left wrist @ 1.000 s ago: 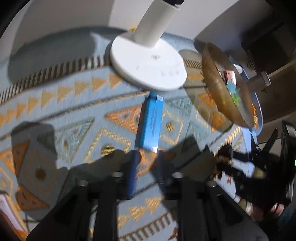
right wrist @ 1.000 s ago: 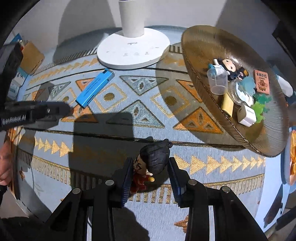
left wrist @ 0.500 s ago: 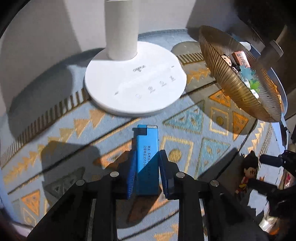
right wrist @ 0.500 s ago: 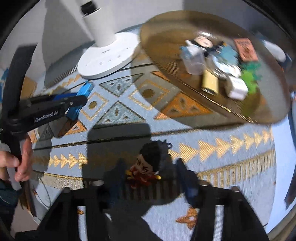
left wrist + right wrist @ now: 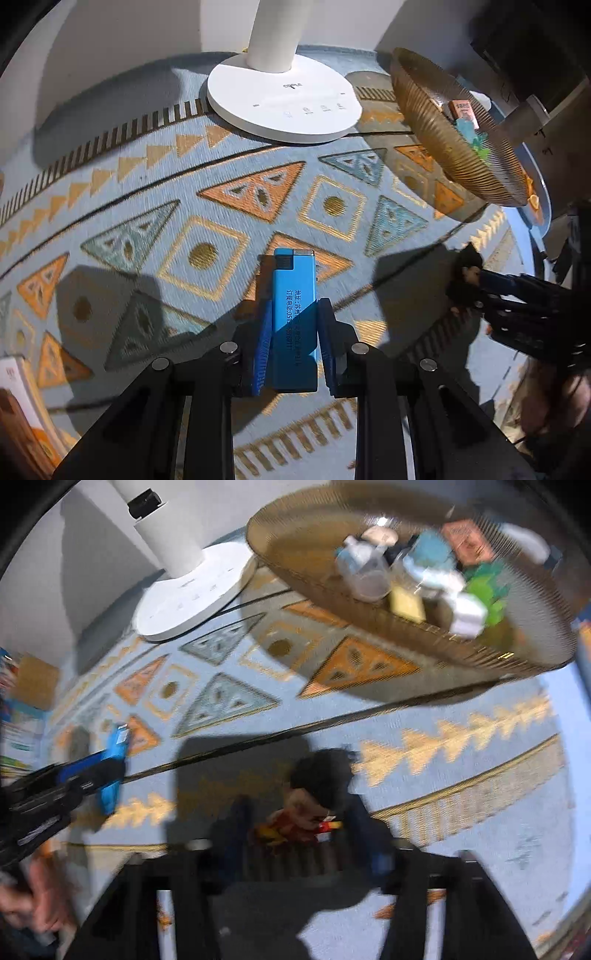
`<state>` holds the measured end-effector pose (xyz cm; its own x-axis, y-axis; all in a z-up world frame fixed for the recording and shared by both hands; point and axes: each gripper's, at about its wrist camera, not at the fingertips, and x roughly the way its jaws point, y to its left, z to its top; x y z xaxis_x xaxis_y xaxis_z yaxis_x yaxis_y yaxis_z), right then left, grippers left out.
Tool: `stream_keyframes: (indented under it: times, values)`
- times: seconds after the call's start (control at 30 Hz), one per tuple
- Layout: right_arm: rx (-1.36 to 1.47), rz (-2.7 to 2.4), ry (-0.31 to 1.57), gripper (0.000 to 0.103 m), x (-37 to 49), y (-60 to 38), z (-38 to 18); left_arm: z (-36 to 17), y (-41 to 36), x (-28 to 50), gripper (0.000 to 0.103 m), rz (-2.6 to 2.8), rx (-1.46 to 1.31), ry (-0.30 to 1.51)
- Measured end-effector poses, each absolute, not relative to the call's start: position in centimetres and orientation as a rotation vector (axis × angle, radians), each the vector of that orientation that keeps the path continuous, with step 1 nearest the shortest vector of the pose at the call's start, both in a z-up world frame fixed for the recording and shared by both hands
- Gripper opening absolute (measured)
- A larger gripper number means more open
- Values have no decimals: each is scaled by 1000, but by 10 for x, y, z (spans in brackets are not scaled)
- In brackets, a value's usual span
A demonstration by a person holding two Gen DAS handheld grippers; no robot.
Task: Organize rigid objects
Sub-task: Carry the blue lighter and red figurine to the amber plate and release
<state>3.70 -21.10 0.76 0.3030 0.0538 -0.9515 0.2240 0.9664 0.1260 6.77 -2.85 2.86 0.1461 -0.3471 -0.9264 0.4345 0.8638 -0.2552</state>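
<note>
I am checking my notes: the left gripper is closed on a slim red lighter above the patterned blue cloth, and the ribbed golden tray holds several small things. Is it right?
Only the colour is wrong: the slim lighter between the pads of the left gripper is blue, as the left wrist view shows. The patterned blue cloth and the ribbed golden tray with small things are right.

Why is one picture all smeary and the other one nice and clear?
Right wrist view: motion blur smears the figurine, the bowl and the toys in it. Left wrist view: sharp, so the print on the blue lighter shows; hard light casts dark shadows on the cloth; the fisheye bends edges.
</note>
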Motion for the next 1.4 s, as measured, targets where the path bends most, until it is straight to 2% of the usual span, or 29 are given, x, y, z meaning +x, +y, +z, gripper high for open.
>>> stream_keyframes:
  times: [0.27,0.47,0.77,0.97,1.4]
  values:
    - [406,136,1195,39,21,-217,33,55,-40,50,21,-554,40,1272]
    - [367,227,1098,39,15,-227,95,102,-69,37,21,-587,-48,1189]
    - [255,156,924,39,11,-301,191,184,-146,34,21,-615,-50,1013]
    - [275,87,879,39,17,-360,213,211,-198,38,21,-613,-14,962]
    - [303,45,823,39,12,-438,224,219,-262,29,21,-592,42,933]
